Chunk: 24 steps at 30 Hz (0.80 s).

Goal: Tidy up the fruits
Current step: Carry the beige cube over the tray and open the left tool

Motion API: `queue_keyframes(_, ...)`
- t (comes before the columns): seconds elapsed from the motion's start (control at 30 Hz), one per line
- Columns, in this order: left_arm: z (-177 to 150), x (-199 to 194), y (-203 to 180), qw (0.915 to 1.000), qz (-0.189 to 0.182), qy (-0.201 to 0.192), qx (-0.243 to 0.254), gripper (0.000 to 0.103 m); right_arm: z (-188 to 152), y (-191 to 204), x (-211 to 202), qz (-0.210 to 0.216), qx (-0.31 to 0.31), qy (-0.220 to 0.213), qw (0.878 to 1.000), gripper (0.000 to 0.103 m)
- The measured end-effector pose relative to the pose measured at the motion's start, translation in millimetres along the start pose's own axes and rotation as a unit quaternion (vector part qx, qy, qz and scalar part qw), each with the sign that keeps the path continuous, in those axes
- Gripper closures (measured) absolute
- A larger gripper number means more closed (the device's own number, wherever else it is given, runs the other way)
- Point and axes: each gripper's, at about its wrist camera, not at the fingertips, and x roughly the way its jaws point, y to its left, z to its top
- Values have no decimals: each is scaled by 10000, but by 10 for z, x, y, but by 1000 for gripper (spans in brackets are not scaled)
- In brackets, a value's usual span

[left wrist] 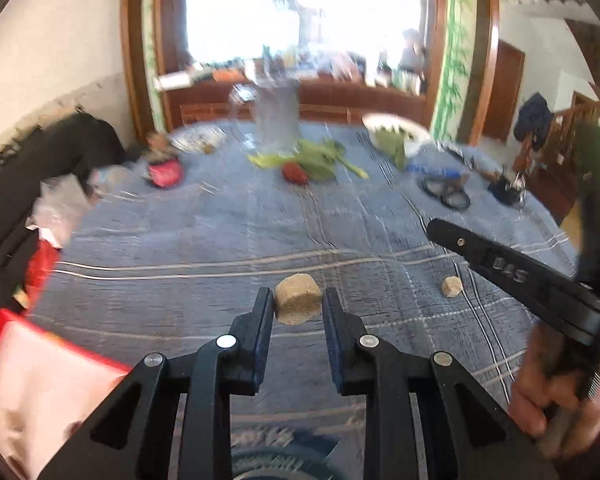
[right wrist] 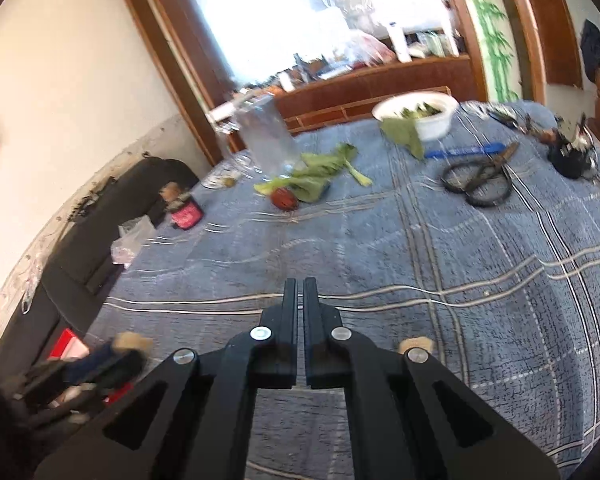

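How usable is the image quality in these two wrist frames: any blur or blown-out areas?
Left wrist: bright window blown out, far tabletop clutter motion-smeared, tan cylindrical chunk fairly sharp. Right wrist: same window overexposed, left edge blurred, black-handled scissors readable; both bend straight lines.

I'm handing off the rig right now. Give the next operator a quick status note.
Left gripper: open around the tan cylindrical piece, grip unclear.
Right gripper: shut, empty, above the blue checked cloth.
A smaller tan piece lies to the right; a red fruit sits by the greens, near the white bowl.
Nothing sorted yet; everything remains.
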Motion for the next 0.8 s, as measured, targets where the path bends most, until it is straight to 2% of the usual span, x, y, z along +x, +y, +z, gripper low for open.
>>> queue_keyframes(0.13, -96, -458, 310, 9984, 425, -356, -106, 79, -63, 277, -120, 351, -240, -70, 9991, 99)
queue_keyframes(0.23, -209, -755, 599, 9939, 943, -555, -165, 79, -188, 617, -252, 673, -648, -125, 9955, 99)
queue_keyframes(0.4, -376, -1029, 1030, 9865, 1445, -681, -360, 79, -449, 1148, -350, 1178, -1007, 72, 9879, 99)
queue_keyframes(0.57, -488, -1129, 1348, 9813, 1702, -716, -544, 79, -766, 1743, -463, 1600, -1435, 244, 9763, 99)
queue_keyframes(0.8, -670, -1251, 1671, 9757, 1920, -745, -755, 79, -1145, 2313, -533, 1963, -1909, 549, 9602, 99)
